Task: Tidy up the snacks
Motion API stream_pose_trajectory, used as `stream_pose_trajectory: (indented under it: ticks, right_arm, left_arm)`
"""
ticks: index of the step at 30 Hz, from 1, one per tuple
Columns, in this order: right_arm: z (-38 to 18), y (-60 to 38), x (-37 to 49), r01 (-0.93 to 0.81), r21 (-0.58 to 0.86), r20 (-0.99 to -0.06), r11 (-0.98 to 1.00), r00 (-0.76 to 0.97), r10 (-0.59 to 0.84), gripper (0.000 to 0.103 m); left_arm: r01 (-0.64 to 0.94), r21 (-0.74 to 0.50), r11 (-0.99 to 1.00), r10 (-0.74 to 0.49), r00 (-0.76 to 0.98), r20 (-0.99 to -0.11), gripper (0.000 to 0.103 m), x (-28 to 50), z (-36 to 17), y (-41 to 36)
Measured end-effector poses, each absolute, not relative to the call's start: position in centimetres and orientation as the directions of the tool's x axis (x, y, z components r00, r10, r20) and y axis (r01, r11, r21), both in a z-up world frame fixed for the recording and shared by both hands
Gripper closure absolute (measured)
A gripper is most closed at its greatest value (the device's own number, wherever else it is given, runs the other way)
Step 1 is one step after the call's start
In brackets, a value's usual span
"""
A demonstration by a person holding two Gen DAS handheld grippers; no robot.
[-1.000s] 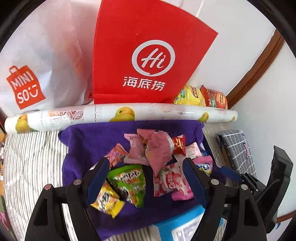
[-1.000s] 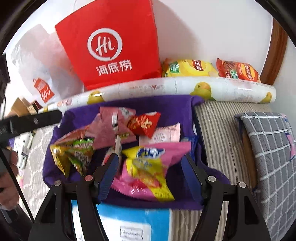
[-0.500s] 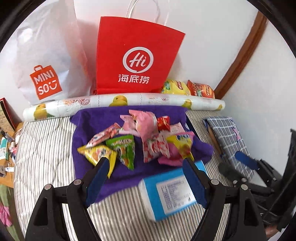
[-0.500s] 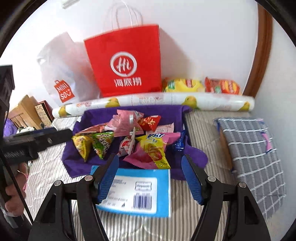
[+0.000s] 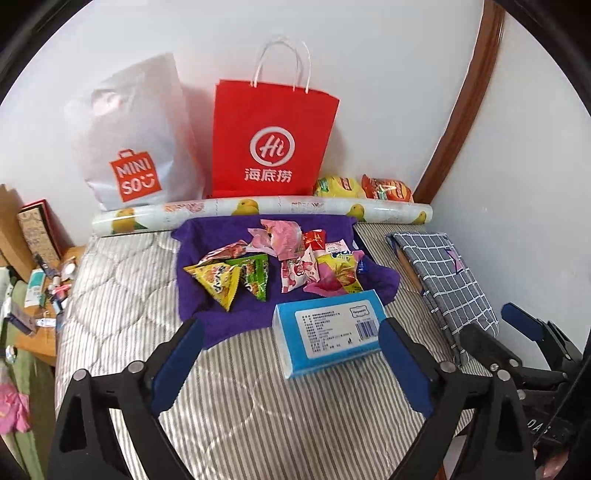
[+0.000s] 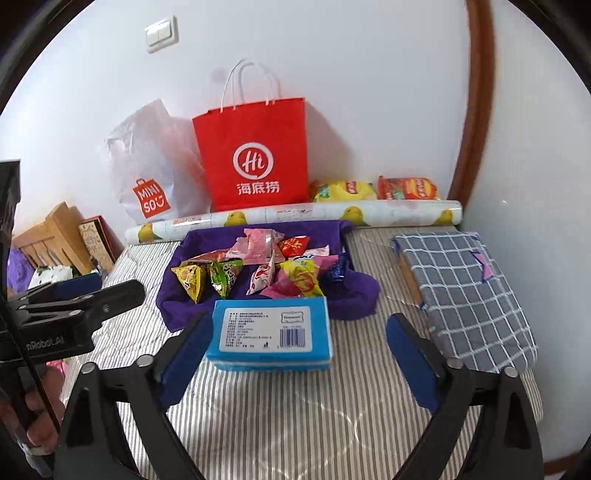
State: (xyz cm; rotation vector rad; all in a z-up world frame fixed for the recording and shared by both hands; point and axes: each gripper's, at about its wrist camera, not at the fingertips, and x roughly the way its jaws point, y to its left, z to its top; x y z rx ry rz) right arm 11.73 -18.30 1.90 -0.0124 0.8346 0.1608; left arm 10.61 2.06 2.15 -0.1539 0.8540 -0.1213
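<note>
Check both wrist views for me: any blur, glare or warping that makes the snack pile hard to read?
Left wrist view: sharp, evenly lit; snack pile readable on the purple cloth; fisheye bows the wooden trim, corners black. Right wrist view: also sharp; slight sheen on the patterned roll; soft shadow beside the red bag; same edge warping.

A home bedroom is shown. A striped quilted mattress point(image 5: 122, 295) is set into a corner of white walls, with a light switch point(image 6: 161, 34) above it. Shopping bags point(image 5: 273, 140) are leaned against the wall at the mattress's far edge, and a cluttered wooden bedside stand point(image 5: 40, 288) is seen at its left edge.
</note>
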Motion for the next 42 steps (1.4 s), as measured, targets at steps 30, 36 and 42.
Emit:
stream_pose_trajectory:
  ticks: [30,36,42]
  right_arm:
    - [3.8,-21.1,4.7,-0.098,0.051,-0.72,0.994,0.686,0.104,0.002]
    - [3.9,-21.1,4.6,-0.098,0.051,-0.718,0.994,0.688,0.104,0.002]
    - [4.0,-21.0,4.5,-0.098,0.052,-0.718,0.994,0.688,0.105,0.002]
  left_arm:
    - [0.013,-0.073,0.997,-0.059,0.73,-0.681,0.004,2.8,4.9,-0.6]
    - [0.013,-0.072,0.997,-0.059,0.73,-0.681,0.004,2.7,5.0,-0.6]
    - [0.009,-0.076,0.997,-0.059,0.728,-0.683,0.004,2.7,5.0,-0.5]
